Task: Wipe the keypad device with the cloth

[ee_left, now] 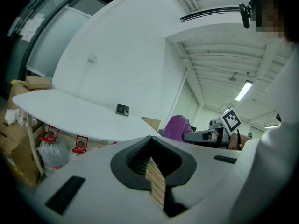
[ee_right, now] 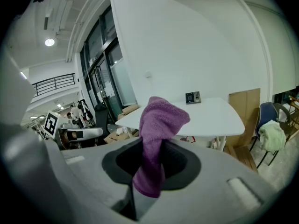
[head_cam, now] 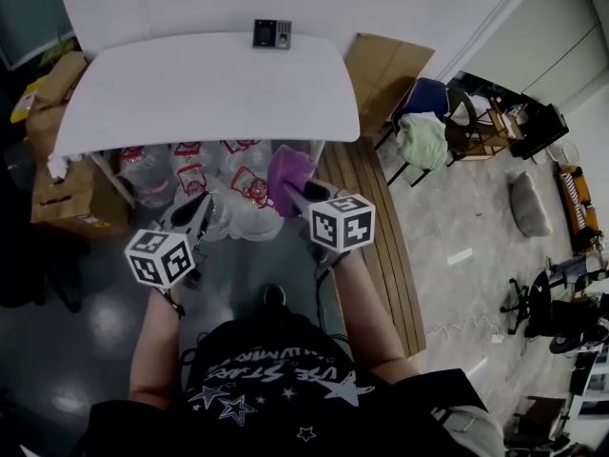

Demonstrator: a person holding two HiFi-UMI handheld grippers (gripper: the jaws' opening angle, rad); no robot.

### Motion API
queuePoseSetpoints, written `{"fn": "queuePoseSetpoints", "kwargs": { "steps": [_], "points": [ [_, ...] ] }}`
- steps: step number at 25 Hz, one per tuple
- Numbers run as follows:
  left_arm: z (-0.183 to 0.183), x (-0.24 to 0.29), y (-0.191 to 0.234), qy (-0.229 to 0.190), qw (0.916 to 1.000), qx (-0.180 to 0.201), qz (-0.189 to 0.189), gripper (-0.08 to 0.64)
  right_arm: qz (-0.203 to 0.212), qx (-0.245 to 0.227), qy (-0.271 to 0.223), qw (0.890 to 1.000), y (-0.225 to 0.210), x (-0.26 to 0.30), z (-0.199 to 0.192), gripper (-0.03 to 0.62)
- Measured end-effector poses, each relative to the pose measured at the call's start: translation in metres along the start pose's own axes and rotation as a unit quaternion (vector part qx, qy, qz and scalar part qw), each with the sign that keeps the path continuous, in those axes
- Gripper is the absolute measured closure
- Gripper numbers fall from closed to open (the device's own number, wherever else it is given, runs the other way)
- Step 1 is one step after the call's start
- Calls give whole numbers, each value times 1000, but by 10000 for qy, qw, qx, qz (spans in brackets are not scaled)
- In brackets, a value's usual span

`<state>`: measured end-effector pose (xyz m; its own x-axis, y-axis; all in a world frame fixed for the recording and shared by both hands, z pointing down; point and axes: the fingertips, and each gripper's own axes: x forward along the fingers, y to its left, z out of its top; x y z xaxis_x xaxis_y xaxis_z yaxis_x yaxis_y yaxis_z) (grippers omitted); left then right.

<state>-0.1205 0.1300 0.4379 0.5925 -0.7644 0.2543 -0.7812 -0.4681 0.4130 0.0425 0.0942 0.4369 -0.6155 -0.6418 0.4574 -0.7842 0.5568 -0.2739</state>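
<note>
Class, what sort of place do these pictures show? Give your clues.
Probably an office or workroom: a white table, chairs, cardboard boxes and stored water bottles.

Black star-printed T-shirt (head_cam: 276, 384); grey left gripper (head_cam: 200, 212) and right gripper (head_cam: 293, 194)

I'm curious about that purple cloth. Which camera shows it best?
The right gripper view: the cloth fills the middle, pinched in the right gripper. The head view shows a small bunch; the left gripper view, a far lump.
</note>
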Motion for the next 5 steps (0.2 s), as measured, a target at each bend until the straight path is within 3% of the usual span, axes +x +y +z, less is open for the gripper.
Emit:
{"fn": "queuePoseSetpoints", "kwargs": {
  "steps": [5],
  "points": [
    [-1,-28,4,-16,10000,20,-75,552,-68,-19,-9,10000,29,-6,-8,500]
  ]
}}
